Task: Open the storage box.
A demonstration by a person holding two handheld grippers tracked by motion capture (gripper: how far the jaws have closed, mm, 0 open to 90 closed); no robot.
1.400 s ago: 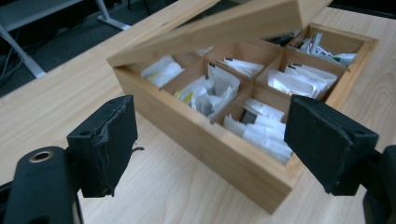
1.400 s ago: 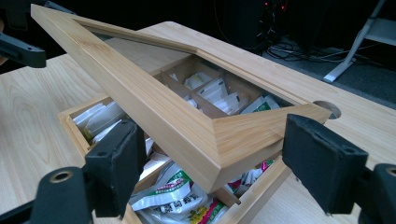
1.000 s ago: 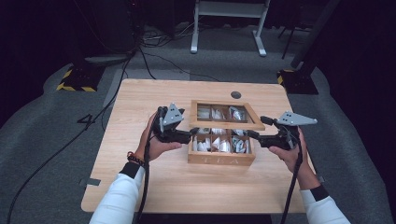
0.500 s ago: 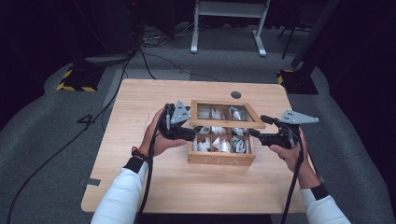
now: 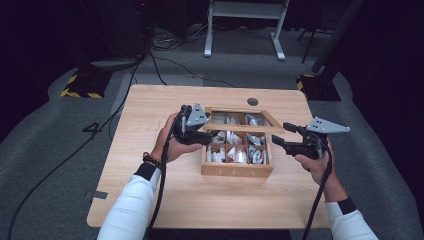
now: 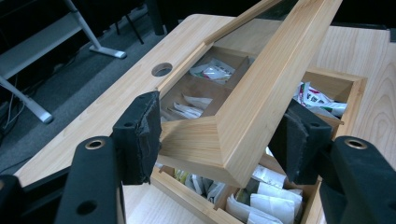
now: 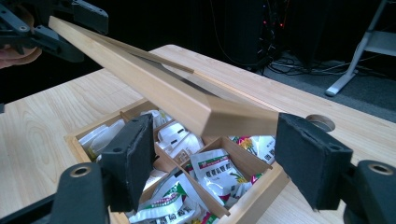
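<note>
While the person's left hand point(image 5: 172, 142) steers things, the left gripper point(image 5: 212, 134) has its two black padded jaws set either side of a corner of the pale wooden glass-paned lid point(image 6: 261, 88); the pads look close against the frame's edges, though whether they truly pinch it I cannot tell. That lid is tilted up, half raised over the shallow wooden tea box with divided compartments point(image 5: 237, 170), and its long front rail runs away from the left jaws, rising toward the far side where the hinge edge seems to lie. So the left gripper is the nearer one and appears to bear the lift. Beneath the rail, the compartments hold white and green paper tea sachets point(image 7: 212, 172), loosely heaped. Further right, the right gripper point(image 5: 276, 140) waits with its jaws spread wide, gripping nothing; the free end of the lid's rail point(image 7: 219, 114) hangs just ahead of and between those pads, slightly above them, untouched, with the box's right wall directly below.
</note>
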